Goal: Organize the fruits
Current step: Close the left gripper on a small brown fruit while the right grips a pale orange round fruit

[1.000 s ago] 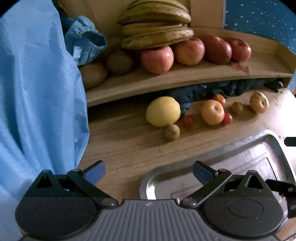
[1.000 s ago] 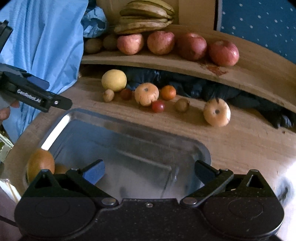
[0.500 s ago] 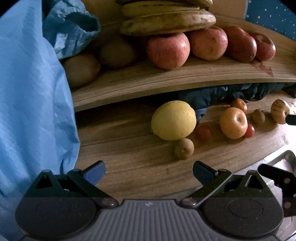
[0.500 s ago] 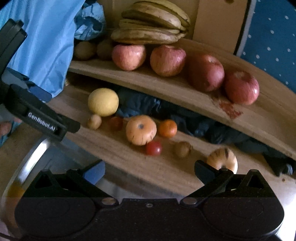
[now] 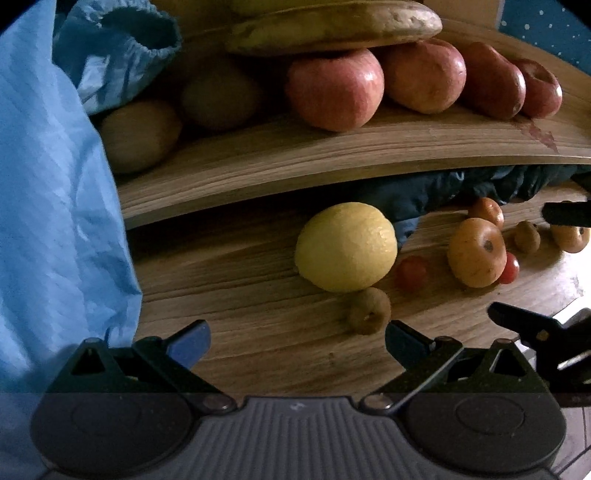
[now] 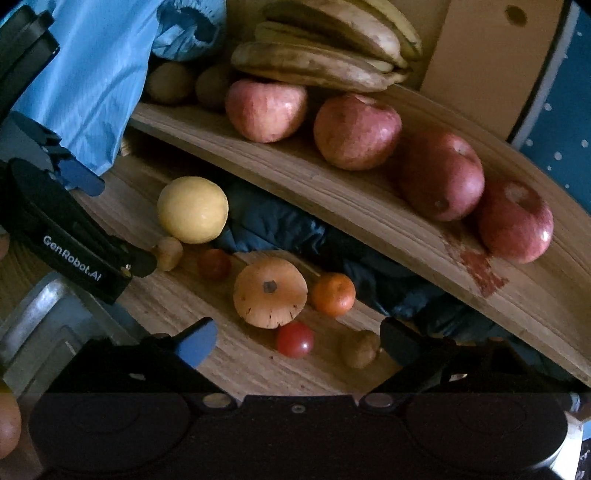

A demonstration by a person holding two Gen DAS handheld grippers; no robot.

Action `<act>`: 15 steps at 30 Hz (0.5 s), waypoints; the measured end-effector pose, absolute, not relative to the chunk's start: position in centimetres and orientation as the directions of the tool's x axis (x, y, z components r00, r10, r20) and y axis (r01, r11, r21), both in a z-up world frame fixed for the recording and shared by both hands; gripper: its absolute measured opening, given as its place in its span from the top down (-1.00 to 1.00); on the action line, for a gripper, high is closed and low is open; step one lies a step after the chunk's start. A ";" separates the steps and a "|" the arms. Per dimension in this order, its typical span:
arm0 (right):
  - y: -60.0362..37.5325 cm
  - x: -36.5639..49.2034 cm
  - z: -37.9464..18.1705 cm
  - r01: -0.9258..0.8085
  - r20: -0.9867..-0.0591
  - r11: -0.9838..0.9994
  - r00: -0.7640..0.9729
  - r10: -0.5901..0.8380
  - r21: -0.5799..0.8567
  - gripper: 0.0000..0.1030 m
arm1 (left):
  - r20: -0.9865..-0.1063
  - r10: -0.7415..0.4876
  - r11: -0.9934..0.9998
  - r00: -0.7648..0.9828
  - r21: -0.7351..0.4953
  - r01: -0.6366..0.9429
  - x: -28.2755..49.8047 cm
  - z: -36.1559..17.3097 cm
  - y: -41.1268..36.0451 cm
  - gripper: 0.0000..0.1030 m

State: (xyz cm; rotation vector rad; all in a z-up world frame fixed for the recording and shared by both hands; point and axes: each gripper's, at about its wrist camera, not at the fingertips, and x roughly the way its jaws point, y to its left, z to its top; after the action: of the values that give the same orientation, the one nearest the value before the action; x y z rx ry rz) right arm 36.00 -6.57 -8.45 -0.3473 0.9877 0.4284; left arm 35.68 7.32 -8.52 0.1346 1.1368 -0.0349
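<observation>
Left wrist view: left gripper spread wide, nothing between fingers, hovering over wooden table. Yellow lemon ahead on table, small brown fruit just in front of it, near right finger. Red cherry tomato beside lemon, then orange-tan persimmon. Wooden shelf above carries red apples under bananas. Blue cloth hangs at left.

Right wrist view: right gripper also spread, empty. Between its fingers lie a cherry tomato and small brown fruit; persimmon and tangerine just beyond, touching. Lemon farther left, near left gripper. Metal tray rim at lower left. Apples line the shelf.
</observation>
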 end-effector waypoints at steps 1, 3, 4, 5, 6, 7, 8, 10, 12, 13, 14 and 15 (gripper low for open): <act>-6.5 36.1 -8.5 -0.500 -0.857 0.862 0.479 0.192 -0.086 -0.79 | -0.905 0.033 0.991 0.425 0.084 0.102 35.8 -8.6 7.3 -0.99; -6.3 36.4 -8.7 -0.509 -0.857 0.857 0.475 0.199 -0.083 -0.70 | -0.901 0.018 0.990 0.433 0.075 0.116 35.8 -8.6 7.2 -0.98; -6.2 36.5 -8.7 -0.512 -0.857 0.855 0.474 0.200 -0.084 -0.68 | -0.900 0.011 0.990 0.437 0.072 0.125 35.9 -8.6 7.1 -0.97; -6.1 36.6 -8.8 -0.517 -0.857 0.852 0.474 0.203 -0.084 -0.64 | -0.899 0.005 0.989 0.439 0.070 0.131 35.9 -8.6 7.0 -0.94; -6.1 36.7 -8.8 -0.522 -0.857 0.849 0.472 0.208 -0.081 -0.61 | -0.898 -0.002 0.988 0.440 0.065 0.137 36.0 -8.7 6.9 -0.90; -6.0 36.9 -8.9 -0.528 -0.857 0.846 0.468 0.215 -0.076 -0.59 | -0.897 -0.009 0.988 0.442 0.060 0.142 36.1 -8.7 6.8 -0.89; -5.9 37.0 -9.0 -0.533 -0.858 0.843 0.465 0.219 -0.074 -0.56 | -0.896 -0.017 0.988 0.444 0.053 0.145 36.2 -8.8 6.7 -0.84; -5.7 37.2 -9.1 -0.546 -0.859 0.835 0.459 0.225 -0.073 -0.52 | -0.893 -0.035 0.988 0.448 0.037 0.151 36.1 -8.7 6.5 -0.78; -5.5 37.3 -9.3 -0.558 -0.861 0.827 0.453 0.232 -0.071 -0.45 | -0.891 -0.050 0.988 0.451 0.022 0.153 36.1 -8.7 6.3 -0.70; -5.4 37.3 -9.3 -0.563 -0.861 0.823 0.452 0.234 -0.072 -0.44 | -0.891 -0.059 0.988 0.451 0.013 0.154 36.1 -8.7 6.3 -0.65; -5.3 37.4 -9.4 -0.568 -0.860 0.820 0.452 0.235 -0.075 -0.44 | -0.890 -0.075 0.987 0.450 -0.003 0.158 36.1 -8.8 6.3 -0.57; -5.1 37.4 -9.4 -0.572 -0.861 0.817 0.452 0.235 -0.077 -0.44 | -0.889 -0.091 0.987 0.448 -0.020 0.161 36.1 -8.8 6.3 -0.50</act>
State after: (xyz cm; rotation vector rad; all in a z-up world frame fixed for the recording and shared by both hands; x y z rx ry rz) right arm 37.39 -5.12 -9.41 -0.3849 0.9838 0.5138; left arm 36.09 6.29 -8.79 0.0712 1.0953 -0.1564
